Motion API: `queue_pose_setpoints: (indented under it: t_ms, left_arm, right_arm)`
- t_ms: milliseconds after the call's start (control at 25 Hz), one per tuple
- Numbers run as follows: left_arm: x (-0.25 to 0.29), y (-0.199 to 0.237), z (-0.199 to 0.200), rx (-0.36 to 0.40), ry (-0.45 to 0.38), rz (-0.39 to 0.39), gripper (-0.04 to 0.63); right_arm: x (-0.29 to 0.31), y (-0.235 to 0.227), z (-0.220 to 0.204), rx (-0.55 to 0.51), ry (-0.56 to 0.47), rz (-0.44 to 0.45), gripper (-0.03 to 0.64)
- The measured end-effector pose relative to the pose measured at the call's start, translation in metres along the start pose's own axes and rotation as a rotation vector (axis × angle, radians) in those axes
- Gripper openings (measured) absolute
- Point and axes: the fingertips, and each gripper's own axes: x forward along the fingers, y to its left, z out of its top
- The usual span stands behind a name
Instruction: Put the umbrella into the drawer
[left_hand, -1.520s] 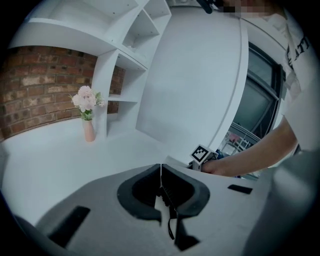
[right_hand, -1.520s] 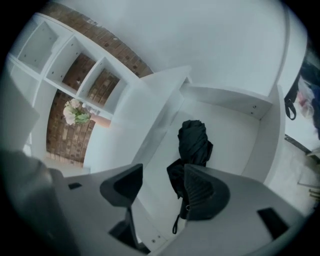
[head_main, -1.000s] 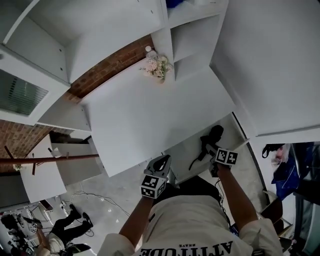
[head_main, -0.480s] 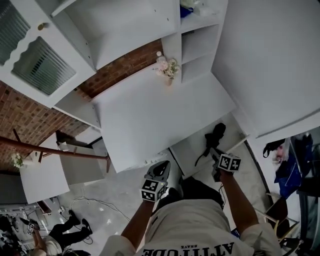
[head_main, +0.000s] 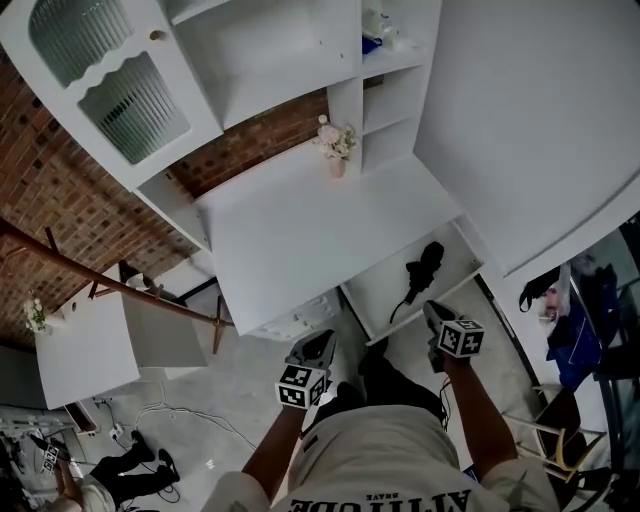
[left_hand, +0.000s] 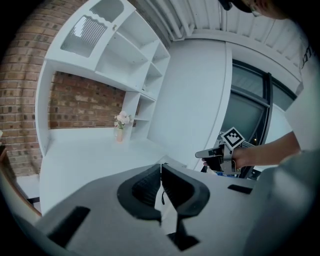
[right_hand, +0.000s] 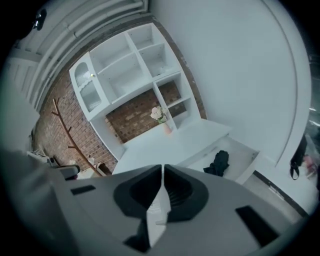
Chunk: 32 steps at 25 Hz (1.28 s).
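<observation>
Well, the umbrella (head_main: 422, 268) is in the drawer (head_main: 380, 295). It lies there black and folded, toward the right side, with a thin cord trailing off its near end. From the right gripper view I see it (right_hand: 218, 162) as a dark bundle on the drawer's (right_hand: 242, 155) white floor, touching neither gripper. The drawer stands pulled out under the right end of the desk (head_main: 300, 230).

My right gripper (head_main: 434, 315) hangs near the drawer's front, apart from the umbrella. Its own view shows the jaws pressed together with nothing between them. My left gripper (head_main: 320, 342) is off to the left, over the grey floor (head_main: 200, 400) in front of the desk and well apart from the drawer. Its jaws are together too, and empty. In the left gripper view the right gripper (left_hand: 216, 155) shows off to the side, held in a hand.

Further out, a small vase (head_main: 337, 150) of pale flowers stands at the back of the desk, against the shelves (head_main: 390, 90). Behind those is a brick wall (head_main: 60, 200), and a wooden rack (head_main: 110, 290) leans at the left.
</observation>
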Motion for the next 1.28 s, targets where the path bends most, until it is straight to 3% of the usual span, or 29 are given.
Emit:
queue_pose_setpoints:
  t_ms: [520, 880, 1280]
  left_arm:
    - [-0.036, -0.051, 0.005, -0.008, -0.063, -0.015, 0.027]
    - [-0.032, -0.089, 0.032, -0.021, -0.125, 0.040, 0.026]
    - [-0.022, -0.124, 0.057, -0.027, -0.194, 0.082, 0.028]
  right_arm:
    - [-0.107, 0.003, 0.006, -0.147, -0.076, -0.039, 0.038]
    - [-0.152, -0.017, 0.043, -0.234, -0.141, 0.002, 0.038]
    - [-0.192, -0.057, 0.064, -0.256, -0.205, 0.003, 0.037]
